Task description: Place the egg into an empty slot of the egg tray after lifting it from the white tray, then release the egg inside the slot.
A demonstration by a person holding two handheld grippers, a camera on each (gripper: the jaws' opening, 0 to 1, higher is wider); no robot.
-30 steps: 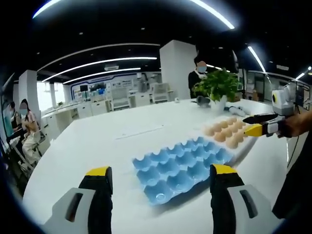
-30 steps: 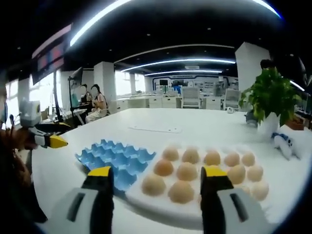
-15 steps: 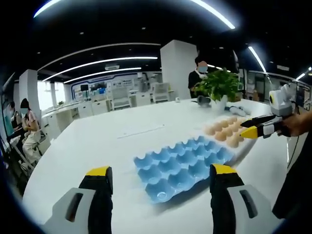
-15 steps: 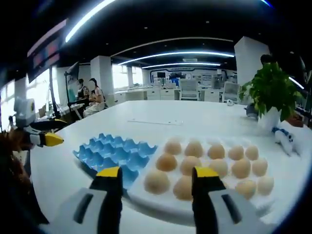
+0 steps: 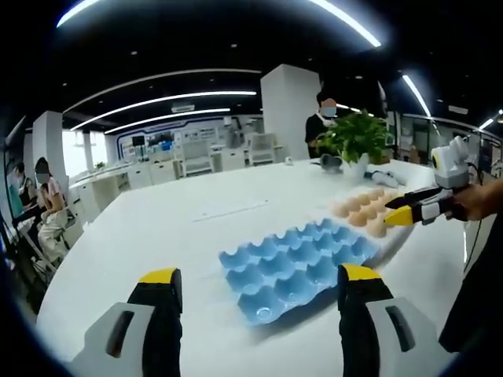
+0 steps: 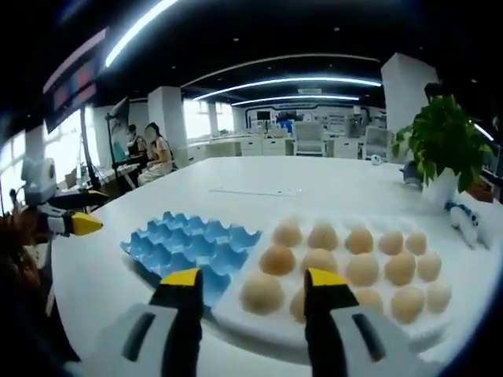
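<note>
Narrowing since a second ago – right gripper (image 6: pixel 253 279) jaws parted around a tan egg (image 6: pixel 300 302) on the white tray (image 6: pixel 259 330), beside the blue egg tray (image 6: pixel 189 247); left gripper (image 5: pixel 255 283) open, empty.

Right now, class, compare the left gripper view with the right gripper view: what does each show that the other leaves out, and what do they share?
The left gripper view alone has a standing person behind the potted plant, and the right gripper over the eggs.

The right gripper view alone has the left gripper beside the blue egg tray, and a paper strip farther along the table.

Both show the blue egg tray, eggs, white tray, plant and table.
</note>
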